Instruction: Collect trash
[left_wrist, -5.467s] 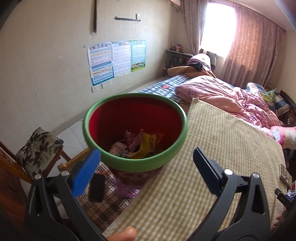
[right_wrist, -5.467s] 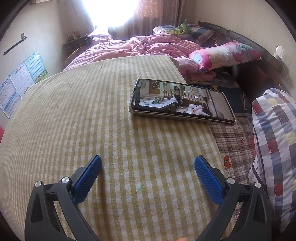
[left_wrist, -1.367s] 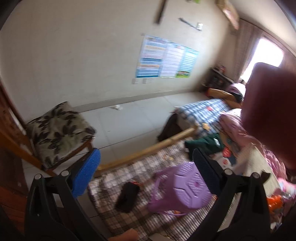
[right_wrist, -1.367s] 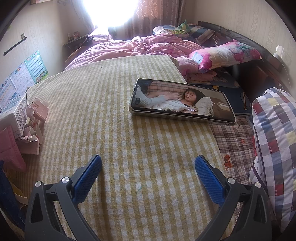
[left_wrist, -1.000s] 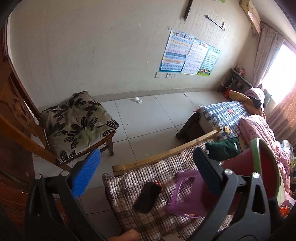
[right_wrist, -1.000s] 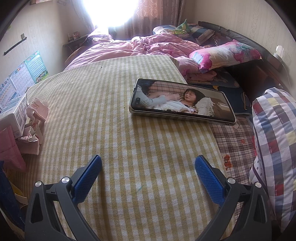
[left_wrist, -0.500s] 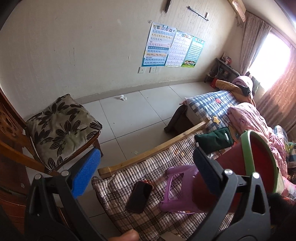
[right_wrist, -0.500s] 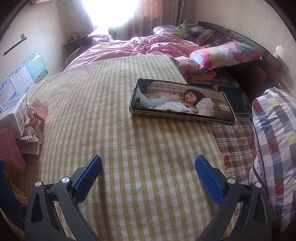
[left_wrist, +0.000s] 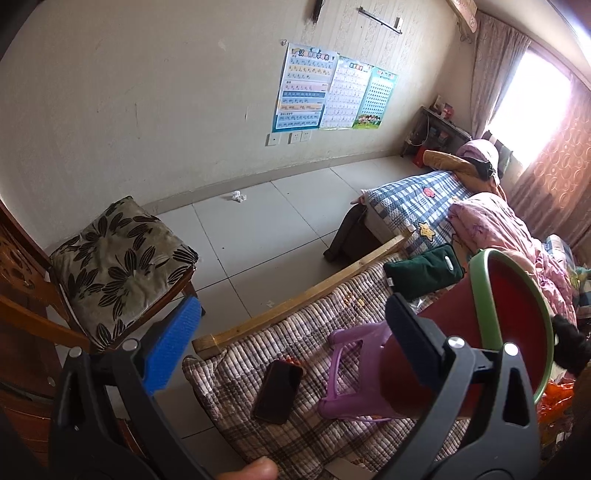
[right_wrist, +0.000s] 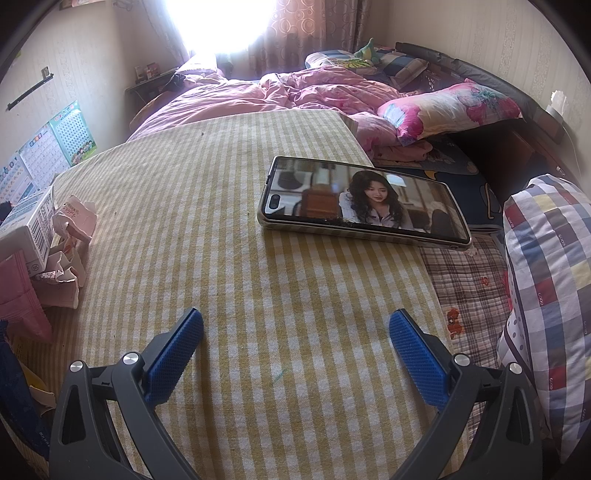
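the task looks barely begun. trash (right_wrist: 44, 254) lies in a pile at the left edge of the checked cloth (right_wrist: 258, 295), and the red bin (left_wrist: 513, 317) at right looks empty. left gripper (left_wrist: 288, 332) and right gripper (right_wrist: 295, 343) both gape, holding nothing.

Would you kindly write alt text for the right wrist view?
The open right gripper hovers over a yellow checked cloth. A phone playing video lies ahead, crumpled wrappers and a small carton sit at left.

bin (left_wrist: 517, 314) base hidden behind left tool finger, trash pile (right_wrist: 40, 258) cut by left edge
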